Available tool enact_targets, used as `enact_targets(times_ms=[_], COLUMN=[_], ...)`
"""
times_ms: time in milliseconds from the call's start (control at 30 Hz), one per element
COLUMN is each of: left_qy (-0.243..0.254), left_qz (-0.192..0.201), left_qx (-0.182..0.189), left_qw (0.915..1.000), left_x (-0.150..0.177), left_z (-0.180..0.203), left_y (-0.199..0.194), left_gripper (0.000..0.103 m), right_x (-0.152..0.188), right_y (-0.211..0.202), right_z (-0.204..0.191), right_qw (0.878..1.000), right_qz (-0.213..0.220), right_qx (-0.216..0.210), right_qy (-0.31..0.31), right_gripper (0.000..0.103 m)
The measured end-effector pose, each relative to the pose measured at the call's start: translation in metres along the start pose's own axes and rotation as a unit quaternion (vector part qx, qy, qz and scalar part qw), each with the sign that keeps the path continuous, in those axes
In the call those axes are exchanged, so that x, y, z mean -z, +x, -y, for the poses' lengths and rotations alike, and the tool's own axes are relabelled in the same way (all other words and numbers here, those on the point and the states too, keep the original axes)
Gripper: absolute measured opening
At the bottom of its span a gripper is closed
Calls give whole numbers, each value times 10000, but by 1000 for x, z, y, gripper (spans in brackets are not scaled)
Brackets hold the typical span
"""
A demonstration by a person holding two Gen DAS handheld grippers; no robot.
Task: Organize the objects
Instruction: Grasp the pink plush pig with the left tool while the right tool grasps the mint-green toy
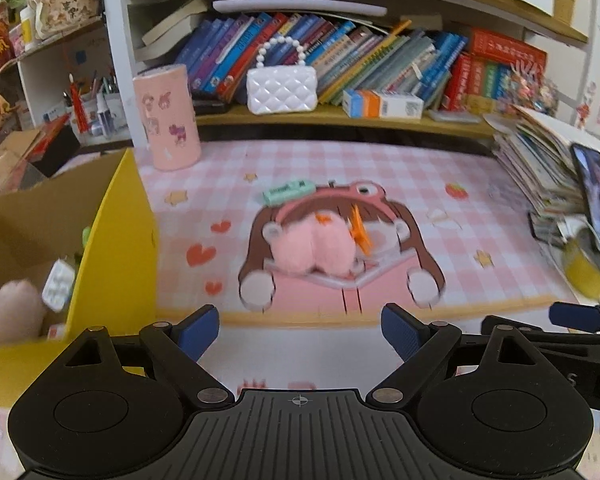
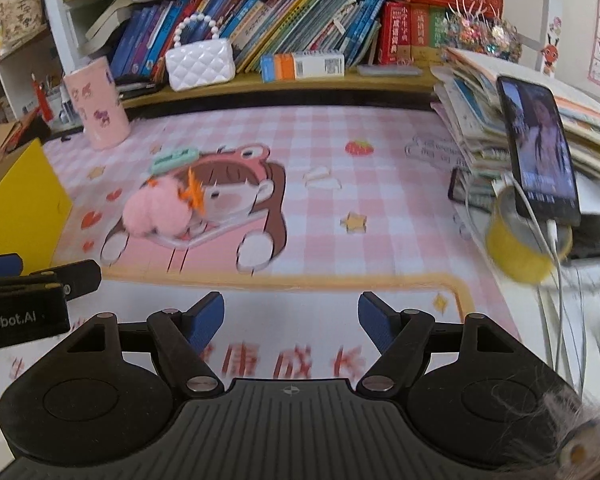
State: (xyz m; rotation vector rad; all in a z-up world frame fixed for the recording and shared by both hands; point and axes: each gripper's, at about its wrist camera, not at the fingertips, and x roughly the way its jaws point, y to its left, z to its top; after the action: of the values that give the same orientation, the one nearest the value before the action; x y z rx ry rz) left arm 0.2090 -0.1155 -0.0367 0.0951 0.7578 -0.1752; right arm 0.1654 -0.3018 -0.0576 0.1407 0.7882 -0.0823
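Both grippers are wide open and hold nothing; the left gripper and right gripper sit low in their frames above the pink checked mat; a fluffy pink plush toy with an orange clip lies mid-frame; a mint green stapler lies just above it; the yellow cardboard box stands at the left.

Both wrist views face the bookshelf across the shared desk mat.
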Motion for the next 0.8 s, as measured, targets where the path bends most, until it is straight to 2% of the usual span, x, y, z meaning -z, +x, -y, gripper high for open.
enact_targets(times_ms=[200,300,600,800], left_qy=[-139,-202,-696,-730], left_qz=[-32,-63,-305,-547], left_qx=[-175,-236,-116,-99], left_qw=[9997,9995,9970,9958], left_x=[-21,-27,-43,-47], left_z=[7,8,13,20], left_y=[32,47,94,124], left_gripper=[91,96,96,97], right_x=[-27,-39,-61,-70], right_y=[21,31,53,60], right_z=[10,15,24,31], right_qw=[9999,9998,9998,9997], right_qz=[142,190,194,177], right_qx=[14,35,43,66], right_qy=[-29,-9,55,180], right_gripper=[73,73,75,76])
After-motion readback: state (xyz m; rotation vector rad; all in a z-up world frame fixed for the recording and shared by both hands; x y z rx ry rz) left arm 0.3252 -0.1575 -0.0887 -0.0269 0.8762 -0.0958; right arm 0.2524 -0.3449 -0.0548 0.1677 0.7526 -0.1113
